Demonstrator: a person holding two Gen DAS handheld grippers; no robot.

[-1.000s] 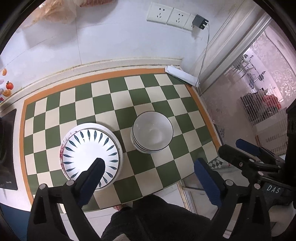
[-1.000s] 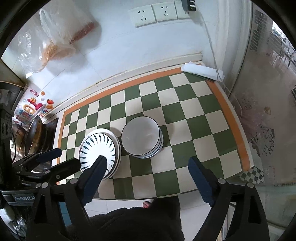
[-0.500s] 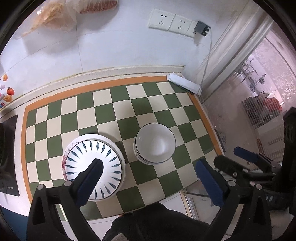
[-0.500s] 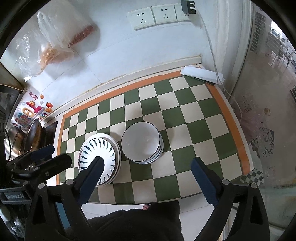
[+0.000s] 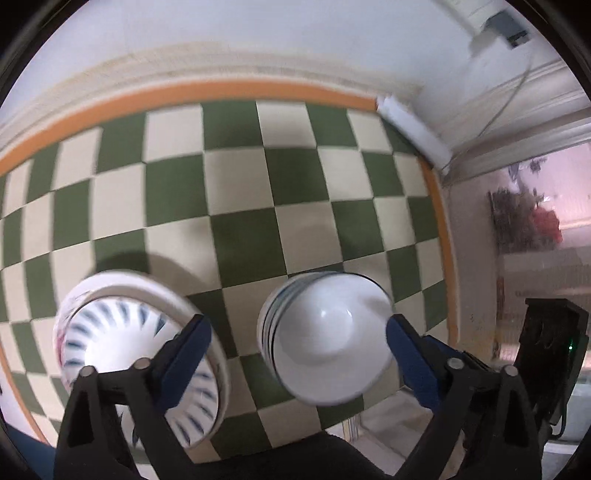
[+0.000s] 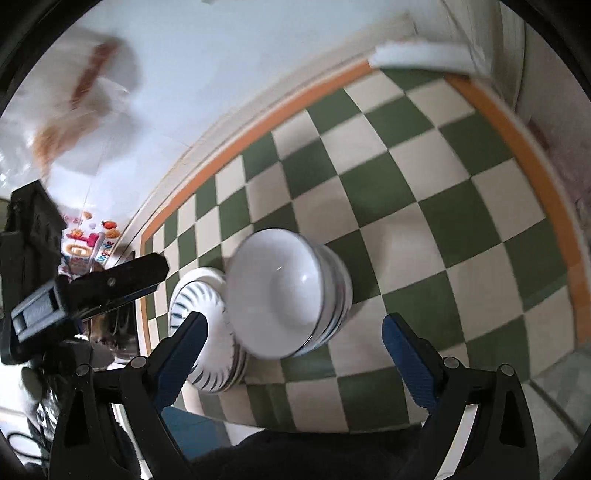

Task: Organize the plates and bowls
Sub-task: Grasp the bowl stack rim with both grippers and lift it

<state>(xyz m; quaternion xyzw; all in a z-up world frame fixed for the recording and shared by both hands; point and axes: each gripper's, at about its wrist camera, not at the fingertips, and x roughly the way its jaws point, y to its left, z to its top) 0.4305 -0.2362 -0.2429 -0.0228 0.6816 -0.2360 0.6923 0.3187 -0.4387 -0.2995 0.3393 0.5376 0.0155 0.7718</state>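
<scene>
While both frames are smeared by blur, the nearest things read clearly enough: the left gripper [image 5: 295, 354] has its blue pads spread wide and its jaws are closing, with the bowls [image 5: 328, 339] between them. The right-hand pad sits at the bowls' rim, though whether it touches I cannot tell; the left-hand pad overlaps the plates [image 5: 136, 354] in the picture, and nothing is held. The right gripper [image 6: 291, 350] also stands wide open and empty, its pads either side of the same stack of bowls [image 6: 288, 291], clear of it.

The bowls are white with thin dark rims (several nested). Just beside them, to the left in both views, lie the plates [image 6: 207, 332], white with dark leaf marks radiating around the rim. Both stacks rest near the front edge of the cloth [image 5: 240, 192], a green-and-cream check with an orange border.

Farther off, a white folded thing [image 5: 413, 129] lies at the cloth's far right corner. Behind that rises the wall [image 5: 258, 33], and in the right view a blurred bag [image 6: 81, 96] hangs against it.
</scene>
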